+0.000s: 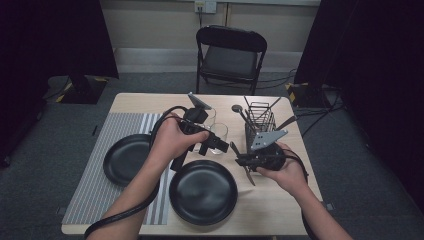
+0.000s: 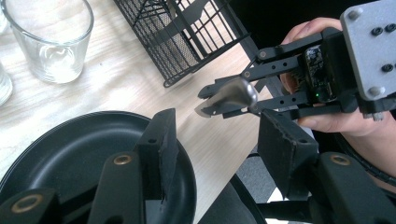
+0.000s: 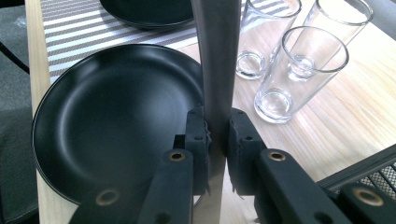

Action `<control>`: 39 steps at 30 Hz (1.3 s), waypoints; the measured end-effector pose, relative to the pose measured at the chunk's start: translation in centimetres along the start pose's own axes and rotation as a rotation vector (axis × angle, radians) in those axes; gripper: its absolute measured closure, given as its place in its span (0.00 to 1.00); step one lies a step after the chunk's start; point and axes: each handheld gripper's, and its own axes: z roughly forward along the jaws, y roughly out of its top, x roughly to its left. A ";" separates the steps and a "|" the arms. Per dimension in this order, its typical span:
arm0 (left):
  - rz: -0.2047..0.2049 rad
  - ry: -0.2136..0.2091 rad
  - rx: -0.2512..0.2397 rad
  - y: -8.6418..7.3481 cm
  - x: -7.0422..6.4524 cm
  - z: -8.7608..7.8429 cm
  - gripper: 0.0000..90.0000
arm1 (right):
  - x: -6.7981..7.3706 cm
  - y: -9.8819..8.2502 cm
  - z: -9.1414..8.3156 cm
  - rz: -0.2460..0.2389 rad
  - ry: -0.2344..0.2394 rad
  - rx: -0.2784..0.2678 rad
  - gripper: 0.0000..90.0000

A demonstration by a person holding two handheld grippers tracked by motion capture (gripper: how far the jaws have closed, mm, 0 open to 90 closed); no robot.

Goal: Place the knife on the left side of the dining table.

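My right gripper (image 1: 241, 161) is shut on a flat metal utensil (image 1: 249, 178) at the right of the table, just right of the near black plate (image 1: 202, 192). In the right gripper view the pads (image 3: 198, 135) clamp the utensil's handle (image 3: 217, 56), which rises upright over that plate (image 3: 116, 107). My left gripper (image 1: 216, 145) hovers open beside the glasses (image 1: 218, 134), with nothing between its jaws. The left gripper view looks past its own open fingertips (image 2: 219, 126) at the right gripper (image 2: 224, 100), which holds the utensil's rounded end (image 2: 236, 91).
A second black plate (image 1: 125, 157) lies on the striped placemat (image 1: 95, 190) at the left. A black wire cutlery basket (image 1: 260, 122) with several utensils stands at the back right. Three clear glasses (image 3: 299, 70) stand mid-table. A folding chair (image 1: 230, 55) stands beyond the table.
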 end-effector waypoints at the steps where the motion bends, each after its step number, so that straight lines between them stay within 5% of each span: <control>1: 0.009 0.006 0.000 0.1 -0.1 0.1 0.53 | 0.1 0.0 0.1 -0.002 -0.003 0.003 0.90; 15: -0.007 0.010 0.037 0.5 -0.3 1.7 0.59 | 0.3 0.5 0.0 -0.026 -0.007 0.012 0.90; 39: -0.101 -0.043 0.053 0.3 0.1 2.8 0.75 | 1.3 1.3 0.6 -0.082 -0.026 0.034 0.90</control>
